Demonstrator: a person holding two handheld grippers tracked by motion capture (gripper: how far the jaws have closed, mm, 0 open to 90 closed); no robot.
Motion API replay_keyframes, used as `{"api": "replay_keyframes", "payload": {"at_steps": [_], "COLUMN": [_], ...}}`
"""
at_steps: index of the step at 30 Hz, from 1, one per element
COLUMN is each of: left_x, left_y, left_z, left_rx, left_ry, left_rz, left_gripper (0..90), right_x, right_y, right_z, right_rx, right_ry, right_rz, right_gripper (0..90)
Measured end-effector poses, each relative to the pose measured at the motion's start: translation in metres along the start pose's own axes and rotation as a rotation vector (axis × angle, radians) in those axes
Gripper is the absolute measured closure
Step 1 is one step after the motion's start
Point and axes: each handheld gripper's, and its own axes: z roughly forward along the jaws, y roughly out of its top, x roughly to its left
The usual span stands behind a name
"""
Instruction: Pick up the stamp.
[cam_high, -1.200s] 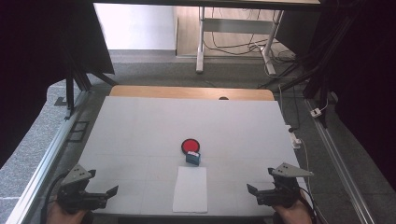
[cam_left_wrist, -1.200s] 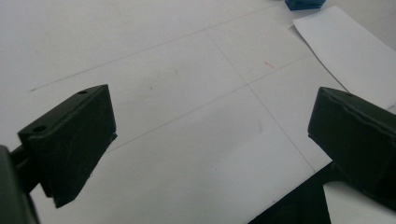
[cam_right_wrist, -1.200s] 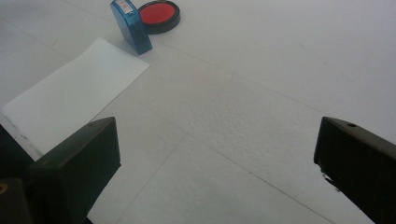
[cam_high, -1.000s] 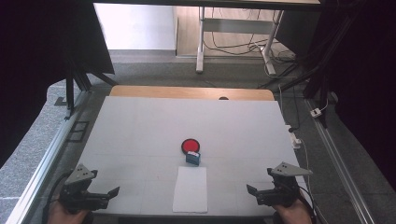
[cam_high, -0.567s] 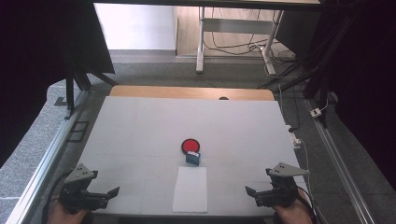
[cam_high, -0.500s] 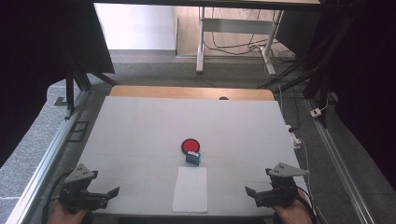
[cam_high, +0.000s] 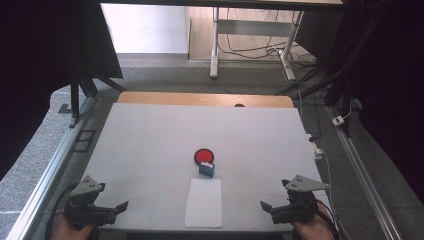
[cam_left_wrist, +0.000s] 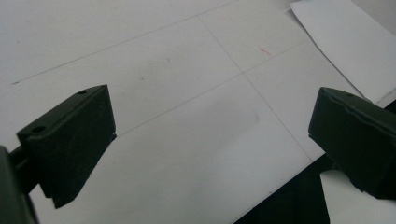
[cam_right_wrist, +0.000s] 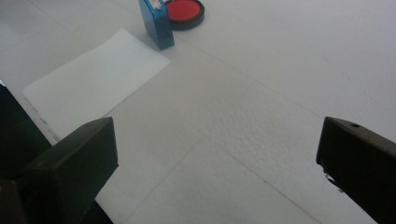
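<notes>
Blue stamp (cam_high: 207, 169): upright on the white table (cam_high: 150, 135), touching the far short edge of the paper sheet (cam_high: 204, 203), with the round red ink pad (cam_high: 204, 156) just beyond it; well apart from both grippers and between neither pair of jaws. Left gripper (cam_high: 116, 207): near the table's front edge, left of the sheet, jaws spread wide, holding nothing. Right gripper (cam_high: 267, 207): right of the sheet, jaws likewise wide apart and empty. Right gripper view: stamp (cam_right_wrist: 157, 22) seen side-on, standing at the sheet's (cam_right_wrist: 93, 79) corner, pad (cam_right_wrist: 183, 12) behind; left gripper view: sheet's (cam_left_wrist: 345, 46) corner and faint pencil lines on the table.
</notes>
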Motion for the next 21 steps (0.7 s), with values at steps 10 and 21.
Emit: {"api": "replay_keyframes", "payload": {"at_steps": [10, 21], "left_x": [0.000, 0.001], "left_y": [0.000, -0.001], "left_z": [0.000, -0.001], "left_rx": [-0.007, -0.009], "left_ry": [0.002, 0.001], "left_rz": [-0.007, -0.013], "left_gripper": [0.2, 0.0], "right_x": [0.005, 0.015], "right_y": [0.005, 0.019], "right_z": [0.005, 0.015], "right_rx": [-0.003, -0.026], "right_ry": [0.056, 0.082], "right_rz": [-0.001, -0.059], "right_gripper": [0.0, 0.0]}}
